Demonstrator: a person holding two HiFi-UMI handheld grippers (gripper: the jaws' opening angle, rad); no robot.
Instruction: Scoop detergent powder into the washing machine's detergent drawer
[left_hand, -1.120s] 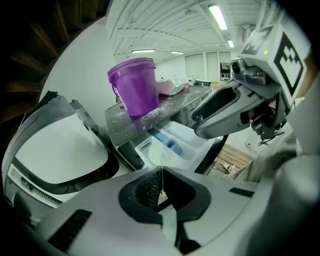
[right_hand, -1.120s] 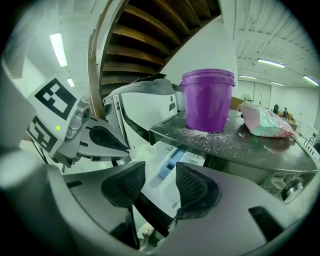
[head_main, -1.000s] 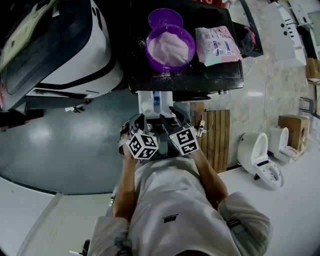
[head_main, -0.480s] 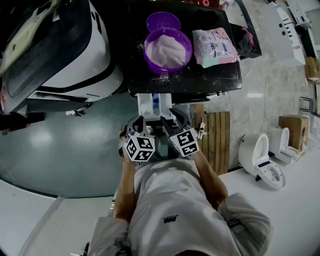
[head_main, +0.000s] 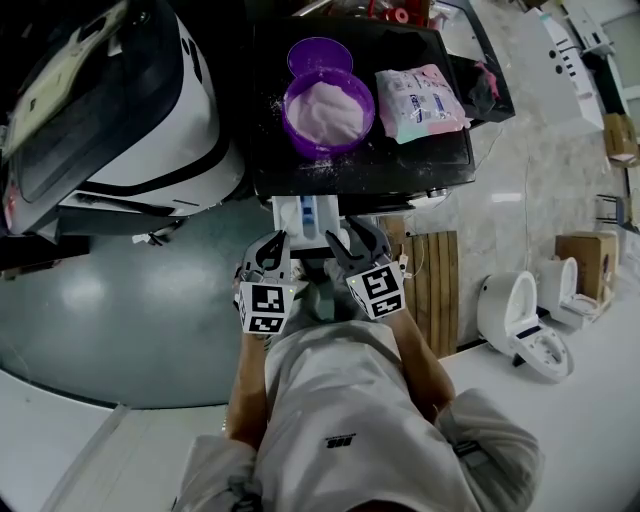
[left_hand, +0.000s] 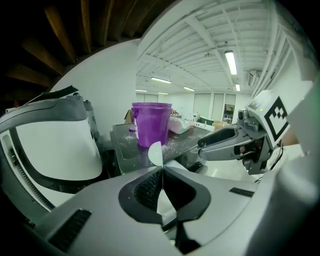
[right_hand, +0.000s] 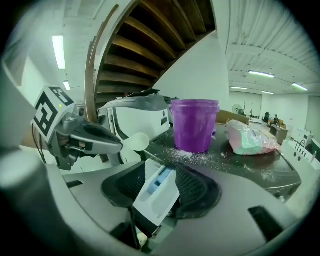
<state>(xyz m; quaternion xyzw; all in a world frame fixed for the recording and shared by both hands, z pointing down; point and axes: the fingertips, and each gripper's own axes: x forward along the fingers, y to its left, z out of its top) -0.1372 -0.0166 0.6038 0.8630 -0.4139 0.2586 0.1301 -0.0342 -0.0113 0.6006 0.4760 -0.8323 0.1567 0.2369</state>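
The left gripper (head_main: 272, 250) has its fingers clenched on the white spoon (right_hand: 136, 141). The right gripper (head_main: 350, 238) has its fingers spread, with the open drawer (head_main: 310, 214) showing between them. Farther off, the purple tub (head_main: 328, 108) of powder sits on the bench (head_main: 410, 150). I think the scooping is all still to do.

Your tee (head_main: 345, 420): light grey, short sleeves, small dark logo (head_main: 340, 438) on the front. Left gripper (head_main: 272, 247) and right gripper (head_main: 356, 236): grey moulded shells with curved jaws and black ribbed pads (left_hand: 145, 189) inside. Left cube (head_main: 265, 308) and right cube (head_main: 377, 290): white, with black square markers on each face.
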